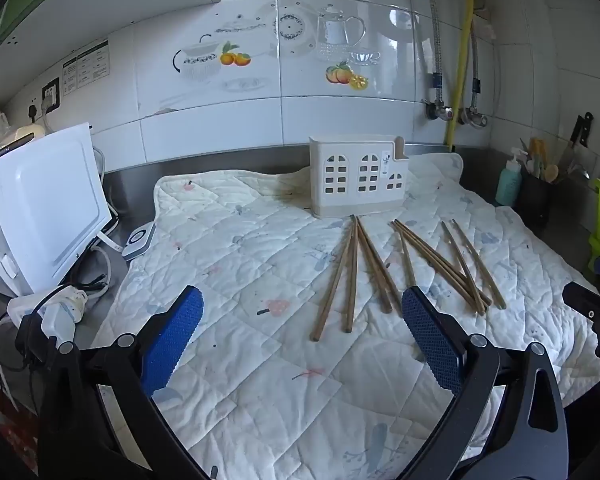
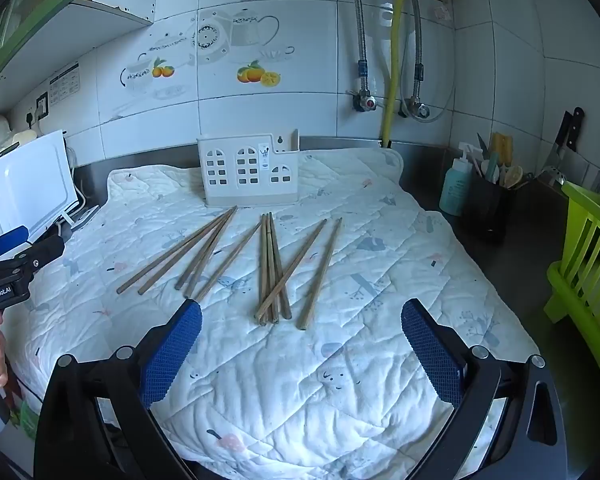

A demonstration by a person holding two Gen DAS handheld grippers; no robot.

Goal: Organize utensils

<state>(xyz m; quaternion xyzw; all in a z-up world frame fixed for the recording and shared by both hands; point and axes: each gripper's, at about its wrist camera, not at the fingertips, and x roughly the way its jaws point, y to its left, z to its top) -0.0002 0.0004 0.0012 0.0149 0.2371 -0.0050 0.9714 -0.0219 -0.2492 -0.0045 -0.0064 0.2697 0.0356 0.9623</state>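
Several brown wooden chopsticks [image 1: 404, 268] lie fanned out on a white quilted mat [image 1: 260, 360], in front of a cream utensil holder [image 1: 358, 178] with window cut-outs that stands upright at the mat's back. My left gripper [image 1: 302, 312] is open and empty, hovering over the mat just short of the near chopstick ends. In the right wrist view the chopsticks [image 2: 272, 268] lie ahead of my right gripper [image 2: 302, 320], which is open and empty. The holder [image 2: 248, 170] stands behind them. The left gripper also shows in the right wrist view [image 2: 16, 264] at the left edge.
A white appliance [image 1: 40, 208] with cables and plugs stands left of the mat. A teal bottle [image 2: 454, 188] and a dark pot of utensils [image 2: 488, 200] stand at the right, with knives on the wall. A green dish rack [image 2: 588, 268] stands at the far right. Pipes run down the tiled wall.
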